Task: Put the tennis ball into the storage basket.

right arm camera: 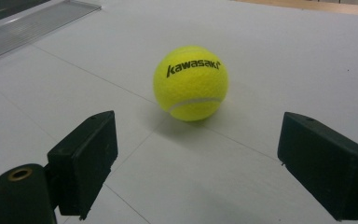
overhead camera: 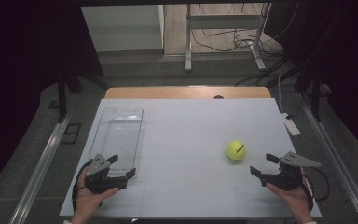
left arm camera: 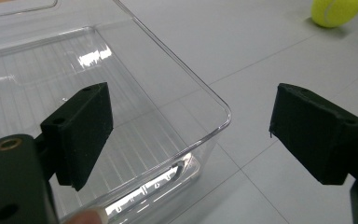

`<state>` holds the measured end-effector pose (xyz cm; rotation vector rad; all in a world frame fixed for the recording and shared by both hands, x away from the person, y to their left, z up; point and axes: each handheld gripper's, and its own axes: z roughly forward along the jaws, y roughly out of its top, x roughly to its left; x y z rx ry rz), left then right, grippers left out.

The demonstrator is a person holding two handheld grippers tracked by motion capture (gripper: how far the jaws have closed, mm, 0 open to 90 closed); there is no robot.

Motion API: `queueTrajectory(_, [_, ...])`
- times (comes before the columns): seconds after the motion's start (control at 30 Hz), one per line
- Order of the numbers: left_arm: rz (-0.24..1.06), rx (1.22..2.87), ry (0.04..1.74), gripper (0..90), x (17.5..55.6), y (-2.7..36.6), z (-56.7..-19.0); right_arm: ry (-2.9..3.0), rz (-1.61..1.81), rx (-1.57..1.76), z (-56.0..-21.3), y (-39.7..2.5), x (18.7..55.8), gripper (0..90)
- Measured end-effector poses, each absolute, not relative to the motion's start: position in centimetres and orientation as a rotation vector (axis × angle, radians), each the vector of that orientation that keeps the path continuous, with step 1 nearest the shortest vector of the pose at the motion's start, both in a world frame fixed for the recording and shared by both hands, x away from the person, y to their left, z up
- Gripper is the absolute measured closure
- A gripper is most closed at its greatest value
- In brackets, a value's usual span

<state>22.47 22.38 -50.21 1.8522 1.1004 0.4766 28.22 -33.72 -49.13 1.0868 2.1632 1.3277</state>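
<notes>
Overhead arrangement at the white counter (overhead camera: 186, 135). My right hand-held gripper (overhead camera: 261, 164) rests near the counter's right front edge, its two black jaws spread wide apart with nothing between them; they face the yellow tennis ball (overhead camera: 236, 150), which sits on the counter just beyond the jaw tips, near but not touching. In the right gripper view the ball (right arm camera: 191, 83) lies centred between and ahead of the jaws, its black "kawasaki" lettering facing the camera and a white seam curving below it. My left hand-held gripper (overhead camera: 121, 166) is at the front left, jaws likewise wide apart and holding nothing, positioned at the near end of a clear plastic tray (overhead camera: 103, 135) that lies lengthwise along the counter's left side. In the left gripper view one jaw stands over the tray's ribbed floor, the other outside its rounded near corner (left arm camera: 223, 116), above bare counter. Ball and tray are well apart.
</notes>
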Motion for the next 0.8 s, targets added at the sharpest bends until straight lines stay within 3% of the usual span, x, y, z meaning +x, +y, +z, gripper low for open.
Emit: queueTrajectory(0.8, [0.477,1.876,1.087,13.9,22.93,21.6,-50.11,2.17,1.325,1.08,-49.18,-33.4,27.78,12.3])
